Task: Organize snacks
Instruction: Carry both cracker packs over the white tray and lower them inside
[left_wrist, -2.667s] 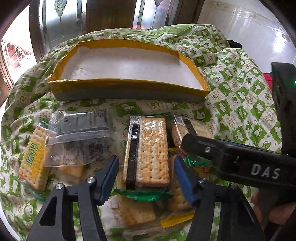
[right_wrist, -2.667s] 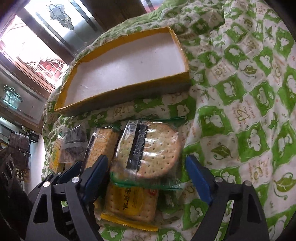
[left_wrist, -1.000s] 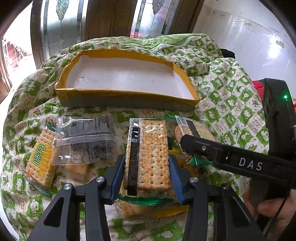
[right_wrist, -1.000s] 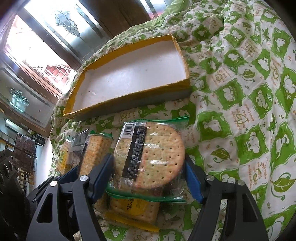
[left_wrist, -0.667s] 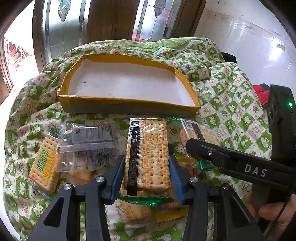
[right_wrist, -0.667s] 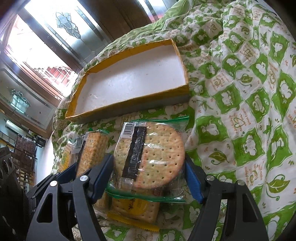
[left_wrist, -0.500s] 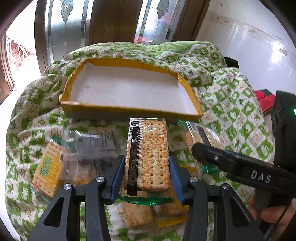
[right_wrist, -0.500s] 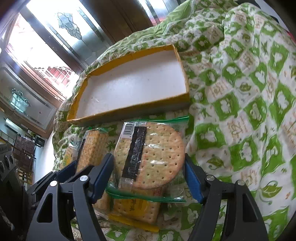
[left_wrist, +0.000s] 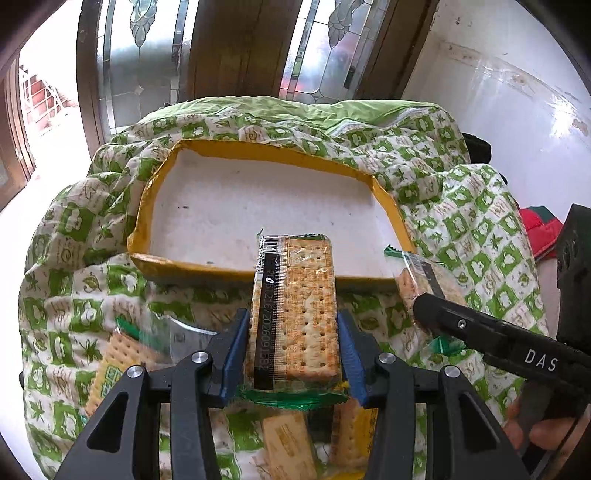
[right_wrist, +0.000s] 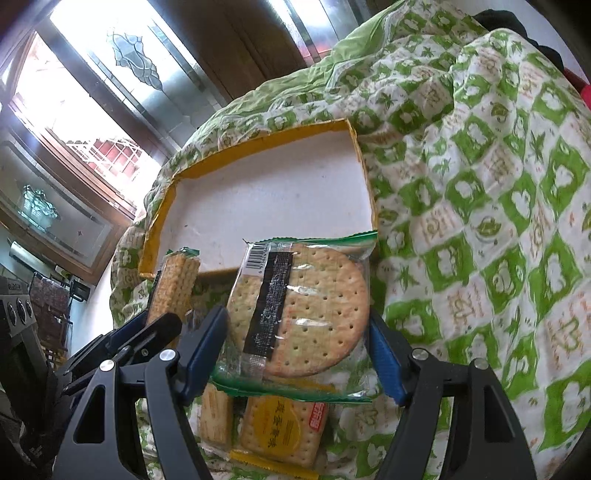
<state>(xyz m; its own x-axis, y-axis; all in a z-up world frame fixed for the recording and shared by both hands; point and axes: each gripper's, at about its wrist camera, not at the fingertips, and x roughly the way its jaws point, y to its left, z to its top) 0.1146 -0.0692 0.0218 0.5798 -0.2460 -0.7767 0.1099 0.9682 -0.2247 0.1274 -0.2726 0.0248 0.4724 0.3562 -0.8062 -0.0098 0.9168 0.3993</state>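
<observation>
My left gripper (left_wrist: 293, 349) is shut on a rectangular cracker pack (left_wrist: 295, 310) with a black strip, held above the blanket at the near rim of a yellow-edged white tray (left_wrist: 192, 271). My right gripper (right_wrist: 295, 343) is shut on a round cracker pack (right_wrist: 306, 306) in clear wrap, also lifted, near the tray's (right_wrist: 354, 140) front right corner. The right gripper and its pack (left_wrist: 417, 273) show at the right of the left wrist view. The left pack (right_wrist: 173, 284) shows at the left of the right wrist view. The tray holds nothing.
Several cracker packs lie on the green-and-white blanket (left_wrist: 461, 221) below the grippers: yellow-label packs (right_wrist: 284, 432), (left_wrist: 288, 443) and one at the left (left_wrist: 114, 365). Stained-glass doors (left_wrist: 129, 74) stand behind the bed. A white wall (left_wrist: 517, 92) is at the right.
Both grippers closed on their packs and lifted them off the pile. They have moved forward toward the tray, so the packs now overlap its near rim.
</observation>
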